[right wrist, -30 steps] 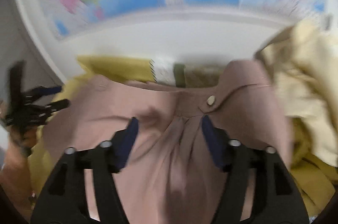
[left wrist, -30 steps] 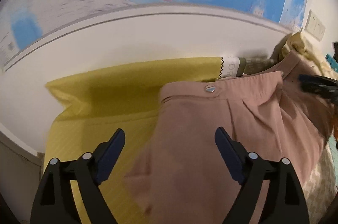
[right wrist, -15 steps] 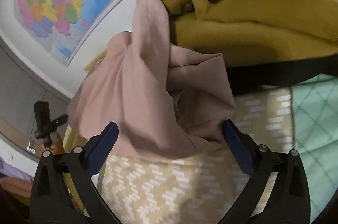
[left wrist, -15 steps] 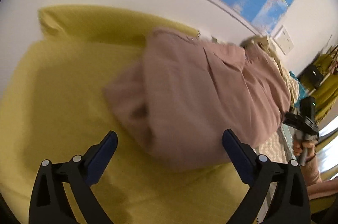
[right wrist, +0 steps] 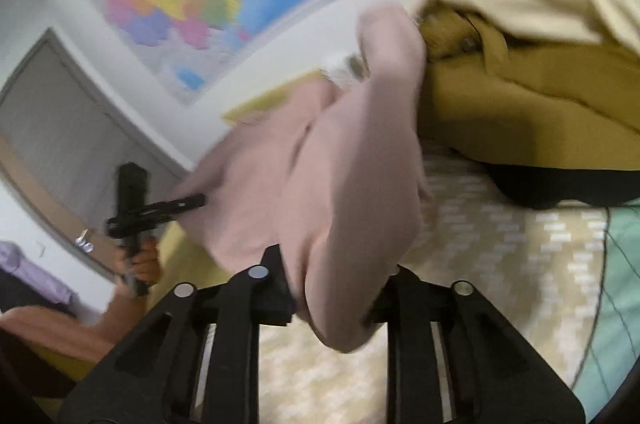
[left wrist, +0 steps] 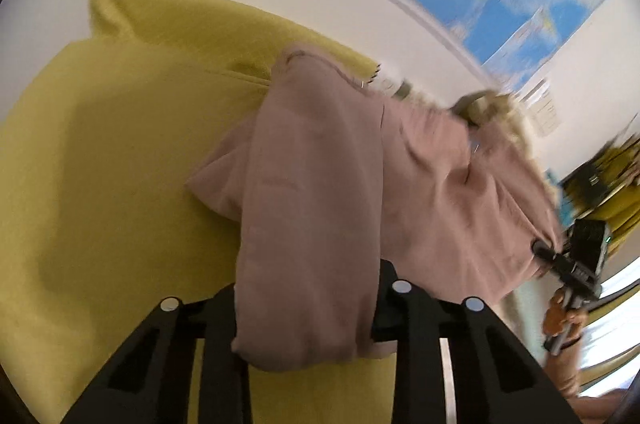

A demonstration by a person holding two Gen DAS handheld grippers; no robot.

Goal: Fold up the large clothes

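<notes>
Left tongs (left wrist: 308,308) and right tongs (right wrist: 332,300) both clenched on pink garment (left wrist: 360,164).

The dusty pink garment (left wrist: 320,184) is rumpled and stretched between two gathered ends. It lies partly over a yellow cloth (left wrist: 112,164), and one end reaches the patterned beige cover (right wrist: 480,264).
</notes>
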